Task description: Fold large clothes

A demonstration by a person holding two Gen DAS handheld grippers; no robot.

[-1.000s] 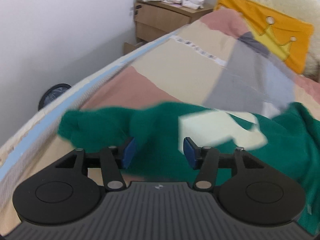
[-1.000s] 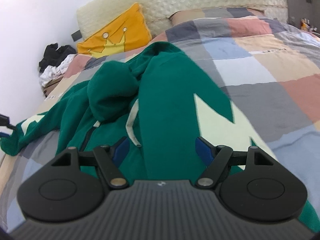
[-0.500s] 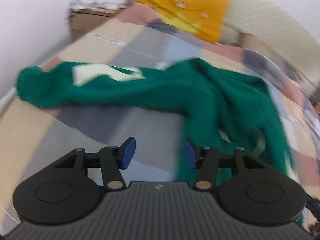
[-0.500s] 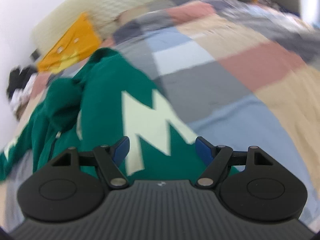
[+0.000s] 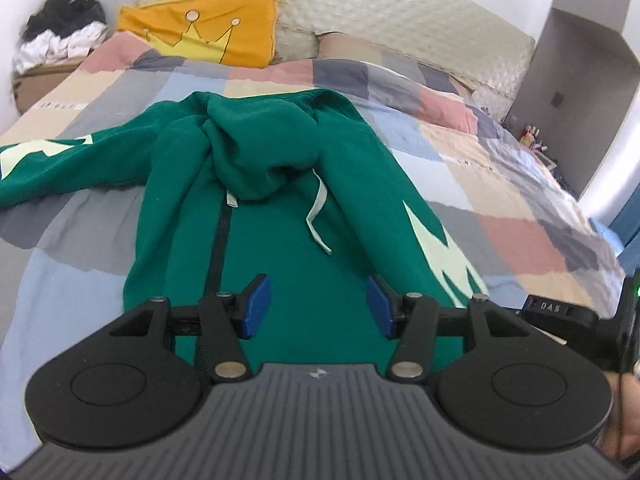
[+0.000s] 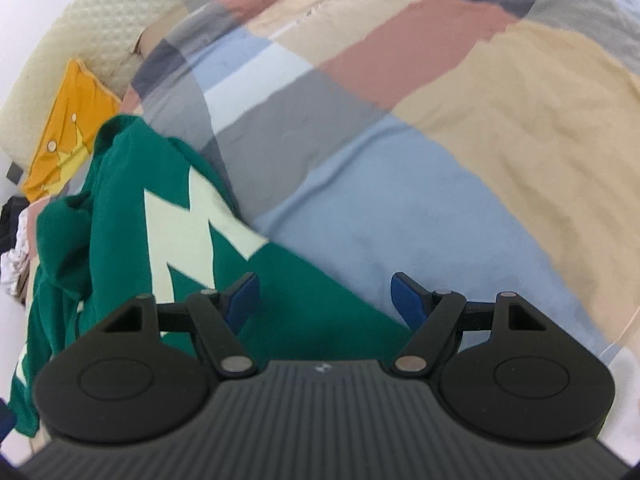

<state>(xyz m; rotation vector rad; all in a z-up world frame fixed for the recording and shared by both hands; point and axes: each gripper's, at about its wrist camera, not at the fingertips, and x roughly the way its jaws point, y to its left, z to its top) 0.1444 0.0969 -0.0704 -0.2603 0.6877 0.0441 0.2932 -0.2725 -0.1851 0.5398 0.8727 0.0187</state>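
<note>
Left wrist view has swung from the sleeve to the green hoodie point(image 5: 304, 208) front; both tools released, empty.

Both wrist cameras look steeply down, close over the green zip-up hooded sweatshirt point(image 5: 304, 216) point(image 6: 120, 216), shared, toward 12 o'clock along the patchwork-quilted bed point(image 5: 500, 184) point(image 6: 400, 208)

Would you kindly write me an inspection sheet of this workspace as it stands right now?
Surface: bed with a patchwork quilt, largely bare on the right.
Job's things: green zip hoodie lying unfolded, hood bunched, one sleeve stretched out leftwards.
Clutter: yellow crown cushion at the headboard.
Grippers: left hand-held gripper open above the hoodie front; right hand-held gripper open over the hoodie's edge; neither holds anything.
Cables: nothing seen.
Surroundings: clothes pile on a bedside cabinet, white wall.
</note>
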